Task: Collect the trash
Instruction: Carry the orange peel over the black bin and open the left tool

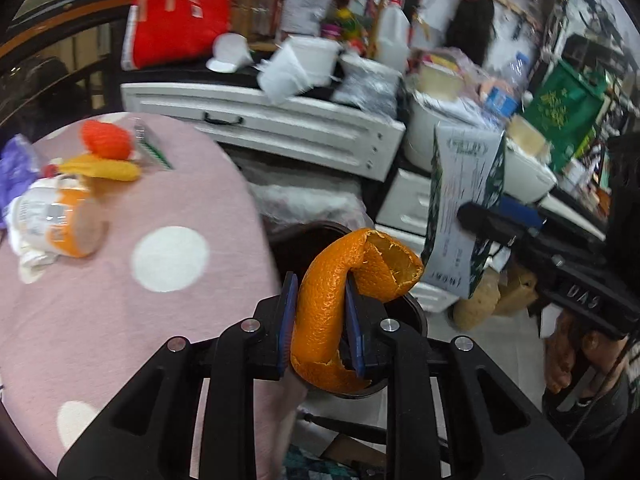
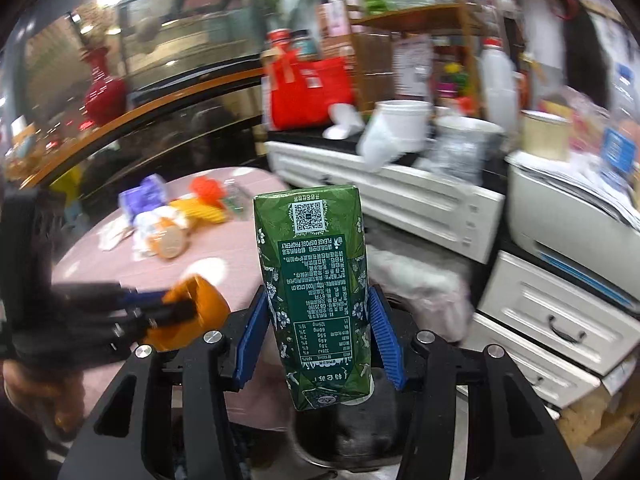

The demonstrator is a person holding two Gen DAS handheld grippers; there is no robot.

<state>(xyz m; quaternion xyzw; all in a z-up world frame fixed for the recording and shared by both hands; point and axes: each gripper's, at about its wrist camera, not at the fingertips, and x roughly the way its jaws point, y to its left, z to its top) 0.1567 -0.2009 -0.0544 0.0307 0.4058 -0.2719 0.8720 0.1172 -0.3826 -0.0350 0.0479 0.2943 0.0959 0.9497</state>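
My left gripper (image 1: 322,320) is shut on a curled orange peel (image 1: 344,304) and holds it over a dark round bin (image 1: 416,316) beside the table. My right gripper (image 2: 318,334) is shut on a green drink carton (image 2: 316,288), held upside down above the same dark bin (image 2: 344,436). The carton (image 1: 460,208) and right gripper also show at the right of the left wrist view. The left gripper with the peel (image 2: 192,312) shows at the left of the right wrist view. More trash lies on the pink dotted table (image 1: 120,312): an orange-and-white cup (image 1: 60,220), yellow wrapper (image 1: 104,168), red wrapper (image 1: 106,140), purple bag (image 1: 14,168).
A white drawer cabinet (image 1: 280,128) stands behind the table, piled with a red bag (image 1: 180,20), white tubs and bottles. More white drawers (image 2: 552,320) and a white appliance (image 2: 568,216) stand at the right. Cardboard lies on the floor.
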